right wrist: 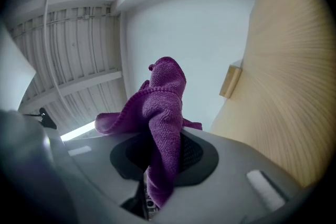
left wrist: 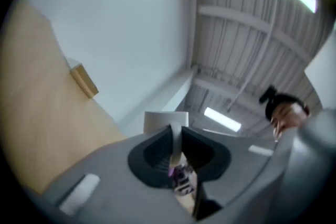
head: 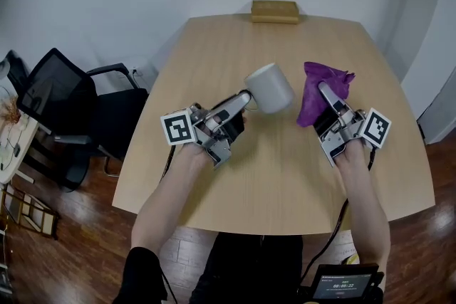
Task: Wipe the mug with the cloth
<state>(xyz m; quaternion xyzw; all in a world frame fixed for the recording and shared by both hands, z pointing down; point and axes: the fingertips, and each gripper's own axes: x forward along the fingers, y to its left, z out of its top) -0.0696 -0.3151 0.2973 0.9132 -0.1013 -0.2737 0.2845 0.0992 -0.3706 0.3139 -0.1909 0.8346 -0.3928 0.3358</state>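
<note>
On my left gripper (head: 243, 101) the fingers are clenched on the mug (head: 271, 87), which is tipped sideways over the centre of the surface (head: 285, 174). On my right gripper (head: 325, 92) the fingers grasp the purple cloth (head: 312, 80), near the mug, toward the right edge.

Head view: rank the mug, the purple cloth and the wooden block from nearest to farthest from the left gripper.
1. The mug: its handle is pinched in the left gripper.
2. The cloth: off to the right, held by the right gripper.
3. The wooden block: far back, beyond the mug.
</note>
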